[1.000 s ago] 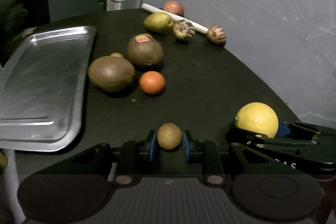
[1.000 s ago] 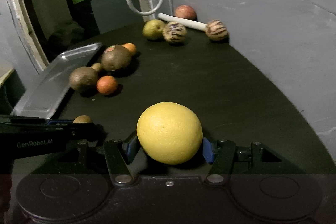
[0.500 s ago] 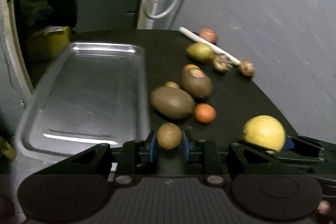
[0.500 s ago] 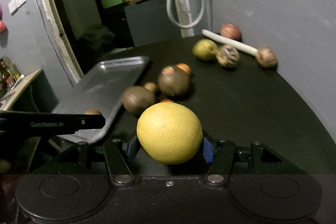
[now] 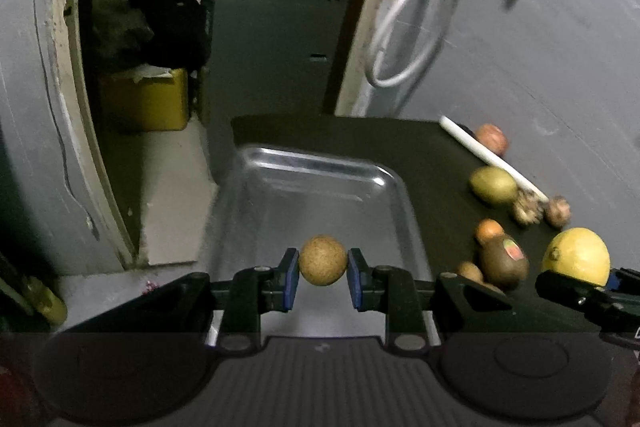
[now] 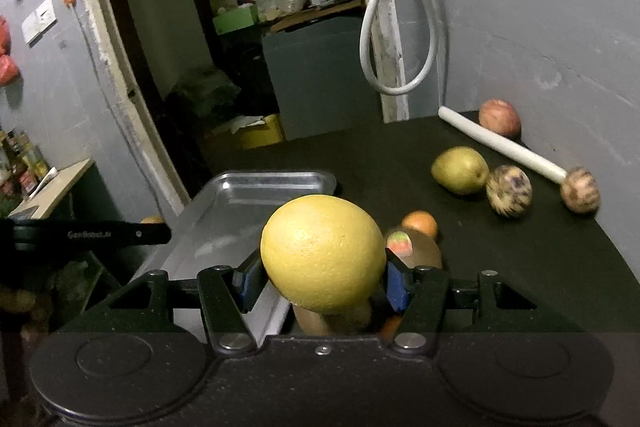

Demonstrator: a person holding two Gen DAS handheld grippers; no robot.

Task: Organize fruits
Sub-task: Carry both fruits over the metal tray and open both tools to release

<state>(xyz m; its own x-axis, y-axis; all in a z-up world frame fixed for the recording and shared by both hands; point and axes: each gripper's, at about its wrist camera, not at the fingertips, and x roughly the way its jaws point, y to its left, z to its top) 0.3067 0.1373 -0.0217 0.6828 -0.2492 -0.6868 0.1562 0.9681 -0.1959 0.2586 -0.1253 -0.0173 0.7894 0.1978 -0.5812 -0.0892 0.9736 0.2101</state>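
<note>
The left tool (image 5: pixel 323 274) pinches a small, round, rough-skinned brown fruit (image 5: pixel 323 265) above the near end of the metal tray (image 5: pixel 320 187). The right tool (image 6: pixel 320 281) clamps a large, dimpled yellow citrus (image 6: pixel 323 259), held over the fruit on the black bench (image 6: pixel 520 267) just beside the tray's right rim. To place them well, each should be lowered until the fruit touches the smooth, shiny tray floor before release, since both are round and would likely roll. Setting them well apart would probably stop them knocking together.
</note>
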